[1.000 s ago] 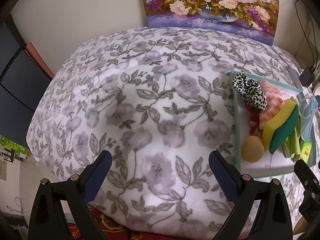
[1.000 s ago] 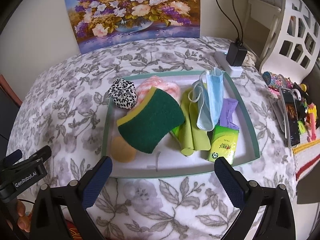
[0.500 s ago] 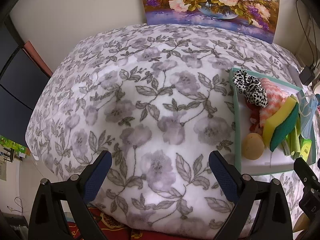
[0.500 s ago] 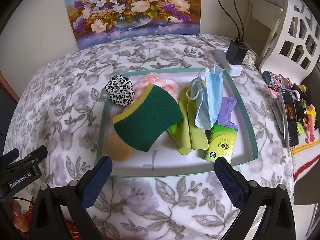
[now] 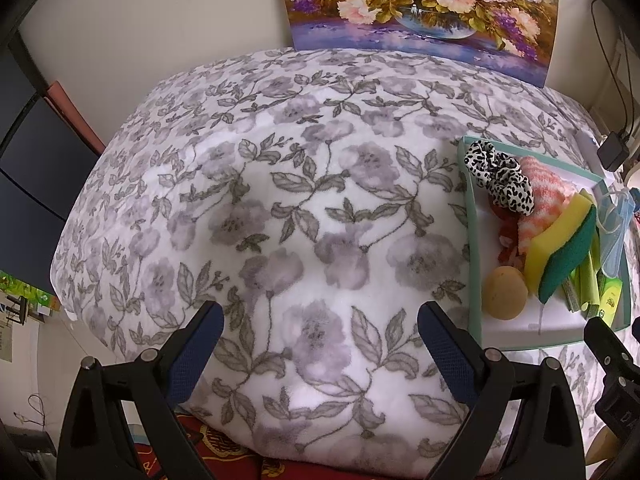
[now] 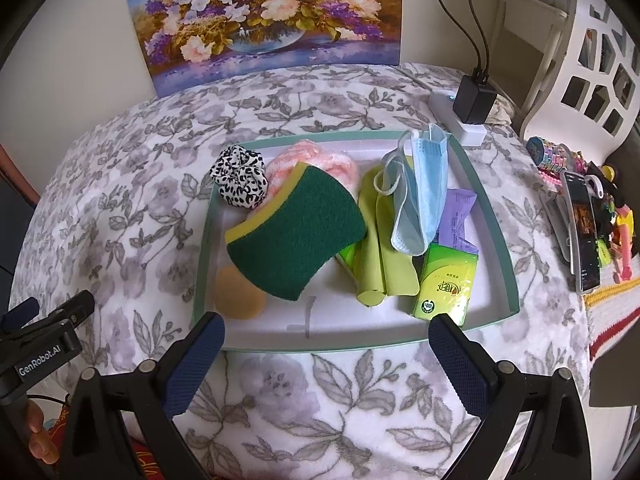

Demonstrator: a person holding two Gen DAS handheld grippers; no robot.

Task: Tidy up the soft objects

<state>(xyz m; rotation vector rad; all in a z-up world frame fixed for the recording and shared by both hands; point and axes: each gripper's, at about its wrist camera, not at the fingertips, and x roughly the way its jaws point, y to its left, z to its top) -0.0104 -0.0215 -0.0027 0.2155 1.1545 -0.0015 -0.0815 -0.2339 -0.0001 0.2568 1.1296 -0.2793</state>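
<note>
Soft items fill a shallow white tray with a teal rim (image 6: pixel 507 268) on the grey-flowered blanket (image 5: pixel 280 200): a green-and-yellow scouring sponge (image 6: pixel 296 236), a leopard-print scrunchie (image 6: pixel 239 182) and a pale blue face mask (image 6: pixel 424 188). Right gripper (image 6: pixel 326 364) hangs just before the tray's near edge, jaws spread wide and empty. Left gripper (image 5: pixel 320 350) is likewise wide open and empty over bare blanket beside the tray.

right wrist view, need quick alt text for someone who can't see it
A teal-rimmed tray on a floral blanket holds a green and yellow sponge, spotted scrunchie, blue face mask and green tissue pack. The right tongs hover open before it, empty.
</note>
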